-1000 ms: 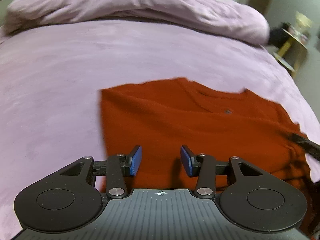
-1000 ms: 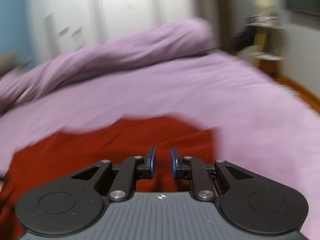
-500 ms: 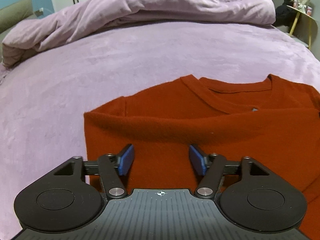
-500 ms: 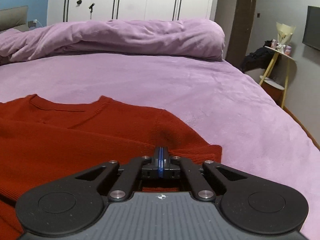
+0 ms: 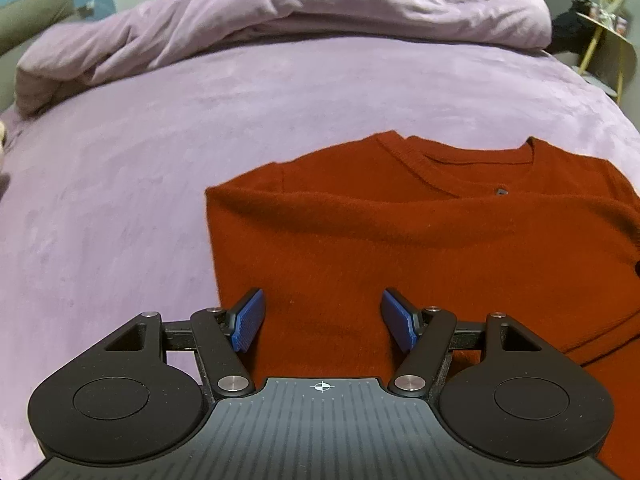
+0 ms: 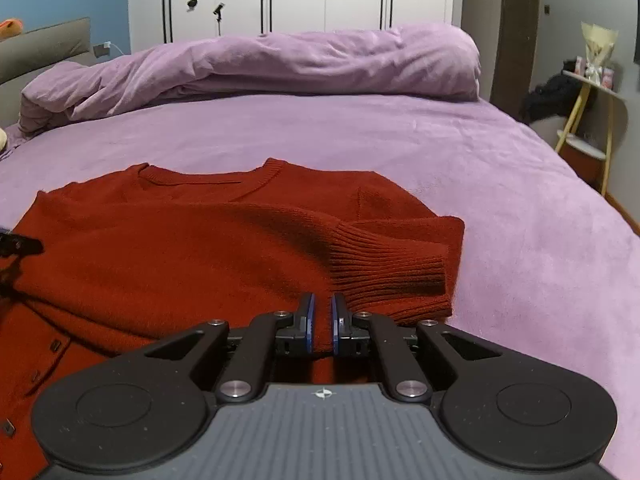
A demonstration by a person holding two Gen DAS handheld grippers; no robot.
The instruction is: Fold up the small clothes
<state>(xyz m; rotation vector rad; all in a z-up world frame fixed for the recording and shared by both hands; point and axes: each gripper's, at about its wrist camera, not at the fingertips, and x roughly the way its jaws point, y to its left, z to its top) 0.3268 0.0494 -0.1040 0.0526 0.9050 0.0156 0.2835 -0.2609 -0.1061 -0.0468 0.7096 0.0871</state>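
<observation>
Left claw: angled down over the near left part of the rust-red knitted sweater, blue pads spread wide, nothing gripped. Right claw: angled down at the sweater's near right edge, jaws opening by a narrow gap, red knit between them. Sweater: lies on the lilac bed cover, collar away, ribbed cuff folded across its right side.

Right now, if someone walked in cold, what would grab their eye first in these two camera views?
The rust-red sweater lying on the purple bedspread, its ribbed cuff folded across the body near the right gripper. That gripper's jaws are nearly closed and just opening, with red knit between them, while the left gripper stands wide open over the sweater's lower part. Behind, a rumpled purple duvet lies heaped across the far end of the bed.
</observation>
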